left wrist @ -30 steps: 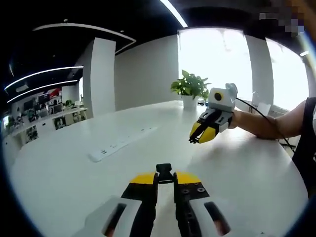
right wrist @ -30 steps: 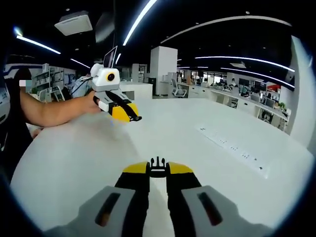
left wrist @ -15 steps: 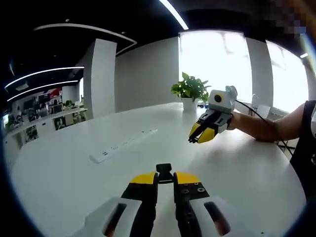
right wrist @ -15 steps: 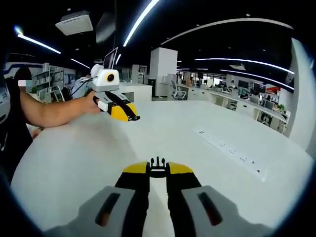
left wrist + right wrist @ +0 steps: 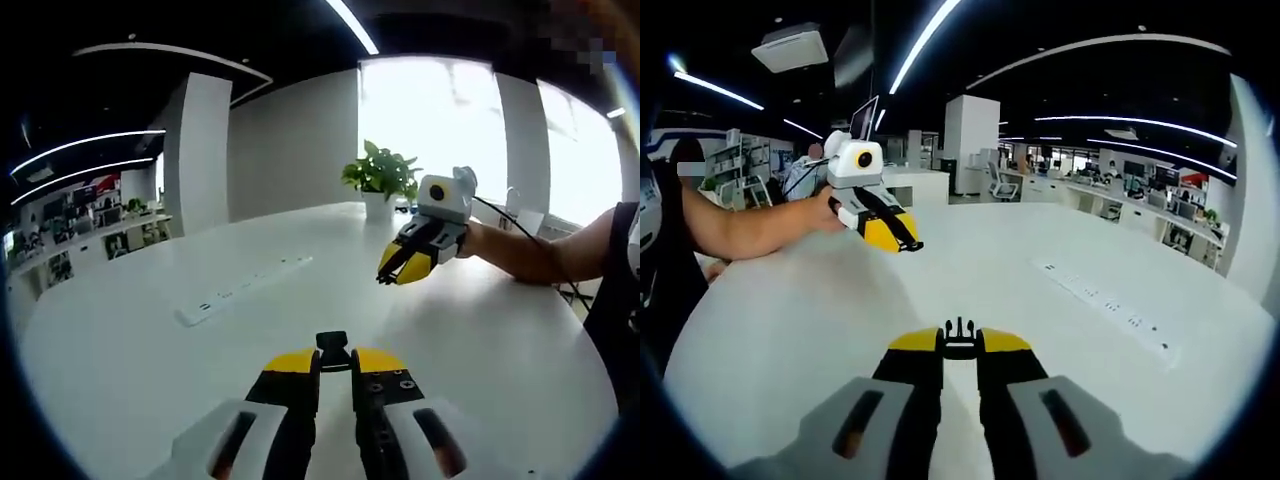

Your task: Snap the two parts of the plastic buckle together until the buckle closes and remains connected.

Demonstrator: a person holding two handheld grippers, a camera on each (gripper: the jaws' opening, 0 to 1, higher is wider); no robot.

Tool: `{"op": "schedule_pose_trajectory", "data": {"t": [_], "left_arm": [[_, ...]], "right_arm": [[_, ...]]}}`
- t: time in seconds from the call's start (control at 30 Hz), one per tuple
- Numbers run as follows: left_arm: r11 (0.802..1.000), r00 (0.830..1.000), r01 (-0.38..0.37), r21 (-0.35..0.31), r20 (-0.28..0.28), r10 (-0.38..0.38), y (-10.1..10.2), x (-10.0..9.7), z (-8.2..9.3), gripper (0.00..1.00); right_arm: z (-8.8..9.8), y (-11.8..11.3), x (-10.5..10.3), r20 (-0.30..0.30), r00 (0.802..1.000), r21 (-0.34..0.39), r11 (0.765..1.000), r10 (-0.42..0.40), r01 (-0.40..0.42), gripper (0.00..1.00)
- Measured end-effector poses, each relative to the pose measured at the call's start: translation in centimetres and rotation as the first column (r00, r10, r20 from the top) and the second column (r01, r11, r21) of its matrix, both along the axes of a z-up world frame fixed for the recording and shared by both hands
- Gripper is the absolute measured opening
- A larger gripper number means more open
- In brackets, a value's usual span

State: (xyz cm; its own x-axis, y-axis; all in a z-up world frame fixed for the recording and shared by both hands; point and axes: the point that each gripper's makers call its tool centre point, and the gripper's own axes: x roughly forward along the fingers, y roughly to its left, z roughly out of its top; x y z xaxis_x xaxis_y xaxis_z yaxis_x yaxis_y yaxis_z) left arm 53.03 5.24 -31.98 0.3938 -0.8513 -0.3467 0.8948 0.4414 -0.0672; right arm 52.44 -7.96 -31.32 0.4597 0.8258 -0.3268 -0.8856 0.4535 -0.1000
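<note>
In the left gripper view my left gripper point(image 5: 333, 360) is shut on a black buckle part point(image 5: 333, 343) with a squarish end, which sticks out past the yellow tips. My right gripper point(image 5: 384, 277) hangs over the white table point(image 5: 480, 340) at upper right, tips pointing down-left. In the right gripper view that right gripper point(image 5: 959, 352) is shut on the black pronged buckle part point(image 5: 959, 331). The left gripper point(image 5: 915, 244) comes in from the upper left, held by a hand. The two buckle parts are well apart.
A long white power strip point(image 5: 240, 292) lies on the table, seen again on the right point(image 5: 1110, 305). A potted plant point(image 5: 380, 180) stands at the far edge by the windows. The person's forearms point(image 5: 530, 250) point(image 5: 740, 225) reach in from the sides. Office desks fill the background.
Both grippers stay shut on their buckle parts. Each gripper has drifted slightly in the other's view, a little closer toward the middle; the views themselves barely shifted.
</note>
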Motion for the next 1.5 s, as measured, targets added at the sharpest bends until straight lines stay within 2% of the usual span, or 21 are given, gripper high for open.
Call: {"op": "schedule_pose_trajectory", "data": {"t": [0.13, 0.7, 0.97, 1.3, 1.5], "left_arm": [[1.000, 1.000, -0.007, -0.023, 0.008, 0.008, 0.1, 0.0, 0.7, 0.10], [0.999, 0.999, 0.005, -0.036, 0.041, -0.003, -0.2, -0.3, 1.9, 0.11], [0.999, 0.998, 0.024, -0.037, 0.052, -0.022, -0.4, -1.0, 3.0, 0.10], [0.999, 0.999, 0.025, -0.031, 0.035, -0.024, -0.4, -1.1, 2.5, 0.11], [0.999, 0.999, 0.047, -0.009, 0.006, -0.047, -0.4, -1.4, 1.8, 0.11]], "right_arm": [[0.8, 0.2, -0.3, 0.012, 1.000, 0.010, 1.000, 0.003, -0.004, 0.12], [1.3, -0.1, 0.2, 0.026, 1.000, 0.018, 1.000, -0.013, 0.013, 0.12], [2.7, 0.1, -0.4, 0.042, 0.999, 0.024, 1.000, -0.001, 0.000, 0.12], [2.6, 0.0, -0.4, 0.043, 0.999, 0.024, 1.000, -0.004, 0.003, 0.12], [2.3, 0.0, -0.3, 0.032, 0.999, 0.017, 1.000, -0.001, 0.000, 0.12]]}}
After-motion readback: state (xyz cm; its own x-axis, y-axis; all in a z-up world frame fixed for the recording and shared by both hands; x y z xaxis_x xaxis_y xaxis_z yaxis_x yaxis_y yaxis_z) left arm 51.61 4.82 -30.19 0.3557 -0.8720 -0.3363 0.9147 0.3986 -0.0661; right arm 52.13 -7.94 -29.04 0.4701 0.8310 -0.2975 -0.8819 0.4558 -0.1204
